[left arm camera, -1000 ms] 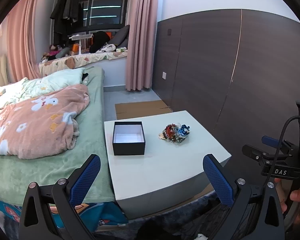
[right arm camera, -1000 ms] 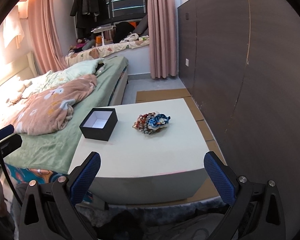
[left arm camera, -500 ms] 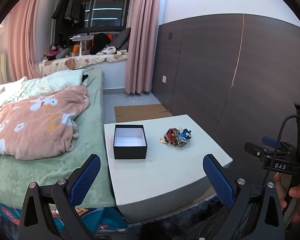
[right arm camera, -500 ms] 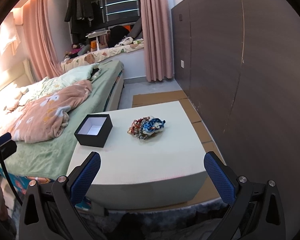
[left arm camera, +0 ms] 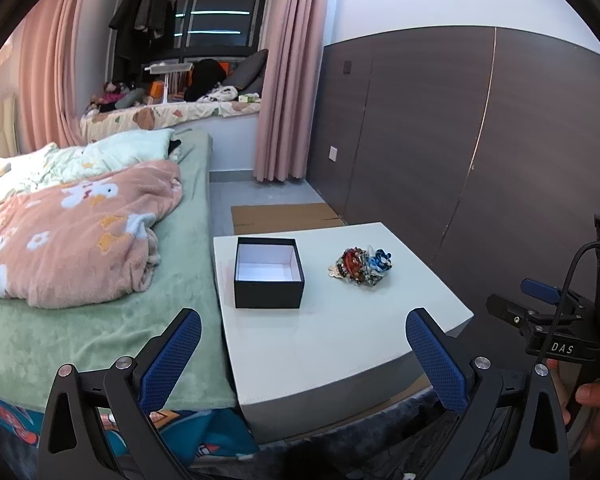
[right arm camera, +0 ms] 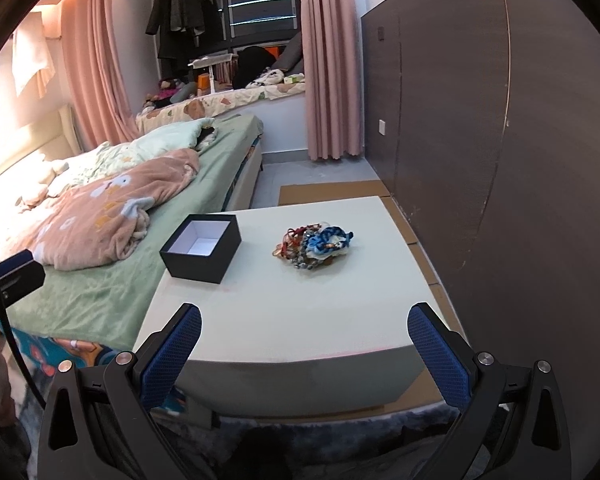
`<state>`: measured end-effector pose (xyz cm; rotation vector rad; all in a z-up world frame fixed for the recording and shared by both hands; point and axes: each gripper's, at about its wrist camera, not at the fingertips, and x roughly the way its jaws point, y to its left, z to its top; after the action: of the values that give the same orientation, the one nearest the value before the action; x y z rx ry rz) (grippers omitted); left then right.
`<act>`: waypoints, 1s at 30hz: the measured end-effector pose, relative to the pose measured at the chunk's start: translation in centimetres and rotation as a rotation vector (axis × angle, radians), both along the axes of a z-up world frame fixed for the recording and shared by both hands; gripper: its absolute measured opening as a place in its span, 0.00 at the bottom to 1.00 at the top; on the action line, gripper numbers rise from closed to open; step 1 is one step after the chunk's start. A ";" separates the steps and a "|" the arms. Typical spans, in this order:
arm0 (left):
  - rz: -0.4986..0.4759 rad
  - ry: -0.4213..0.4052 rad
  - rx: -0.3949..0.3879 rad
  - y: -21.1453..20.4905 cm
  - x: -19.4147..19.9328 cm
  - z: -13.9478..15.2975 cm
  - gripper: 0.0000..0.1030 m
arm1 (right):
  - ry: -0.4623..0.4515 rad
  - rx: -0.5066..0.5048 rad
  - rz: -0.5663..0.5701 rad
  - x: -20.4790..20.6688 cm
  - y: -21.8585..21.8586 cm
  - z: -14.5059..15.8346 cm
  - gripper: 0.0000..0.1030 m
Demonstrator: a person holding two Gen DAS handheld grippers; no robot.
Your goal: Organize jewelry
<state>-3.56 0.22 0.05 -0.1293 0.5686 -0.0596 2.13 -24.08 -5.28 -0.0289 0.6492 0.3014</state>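
— On the pale white desk [left arm camera: 340,344], what is the jewelry like?

— It is a tangled heap of red, blue and brown beaded bracelets and cords [left arm camera: 361,265], lying loose toward the 1 o'clock side of the left wrist view. Well apart from it, at about 11 o'clock, stands a square black cardboard box with a white lining [left arm camera: 268,273], open and with nothing visible inside.

— And each hand-held gripper?

— The left hand-held gripper [left arm camera: 300,354] has its blue-padded fingers spread wide with nothing between them; the right hand-held gripper [right arm camera: 304,354] likewise, fingers far apart over the near edge of the desk.

— Anything different from a second ago?

— Both have drawn closer to the desk, so the box and heap look larger. Neither the box nor the heap has shifted.
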 end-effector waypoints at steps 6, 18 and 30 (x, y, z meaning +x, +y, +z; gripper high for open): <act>-0.001 0.007 0.004 0.0 0.2 -0.3 0.99 | -0.011 0.014 0.004 0.2 0.1 0.5 1.00; -0.018 0.063 0.000 -0.7 4.9 -1.7 0.99 | 0.024 0.066 -0.038 4.0 -1.1 -0.8 1.00; -0.035 0.125 -0.048 -1.4 11.8 -3.6 0.99 | 0.078 0.102 -0.092 10.0 -3.0 -3.1 1.00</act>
<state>8.29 -1.22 -3.50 -0.1710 0.6945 -0.1003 12.14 -27.10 -8.37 0.1104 0.7095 0.2468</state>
